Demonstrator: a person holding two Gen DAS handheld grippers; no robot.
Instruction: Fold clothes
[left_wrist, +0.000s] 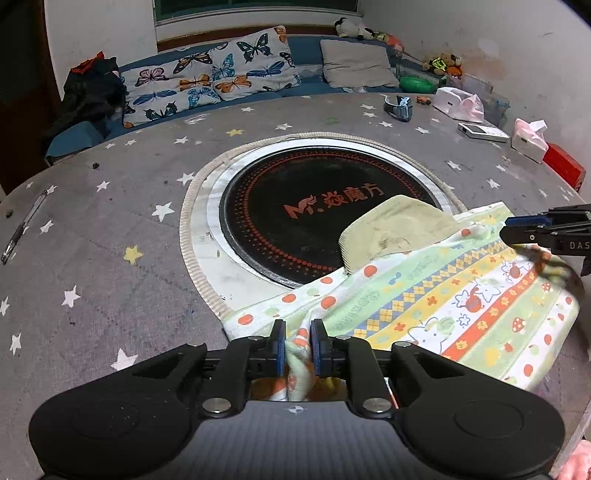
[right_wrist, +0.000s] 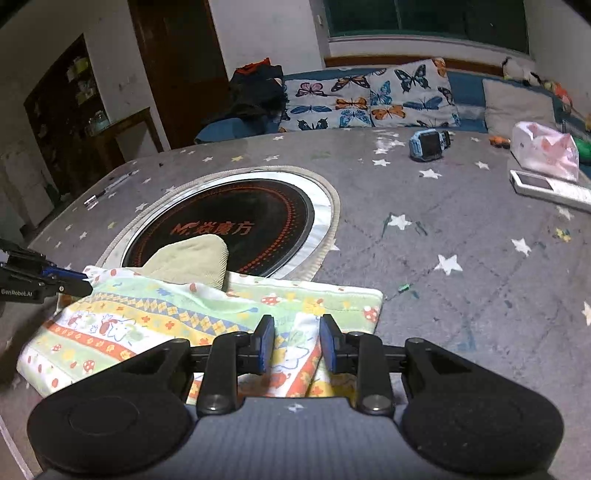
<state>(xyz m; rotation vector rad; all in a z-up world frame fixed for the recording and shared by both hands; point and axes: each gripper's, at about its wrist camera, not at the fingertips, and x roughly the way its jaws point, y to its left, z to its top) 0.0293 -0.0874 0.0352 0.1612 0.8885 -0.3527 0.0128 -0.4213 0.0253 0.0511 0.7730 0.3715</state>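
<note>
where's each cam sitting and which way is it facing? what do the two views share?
Left wrist: on the left tongs, looking forward and down across the star-print table; fabric of the patterned towel between its pads; right tongs at right edge.
Right wrist: on the right tongs, same downward slant; towel fabric between its pads; left tongs at left edge.
Shared: towel, beige cloth, round black plate, butterfly pillows.

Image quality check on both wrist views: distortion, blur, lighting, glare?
Left wrist view: strong fisheye bend, the table edge curves, corners go dark; dim indoor light; the patterned towel is sharp, while a dark strap by the right tool is smeared. Right wrist view: same bending and dark corners, softer overall, mild sheen on the round black plate; no harsh glare.
</note>
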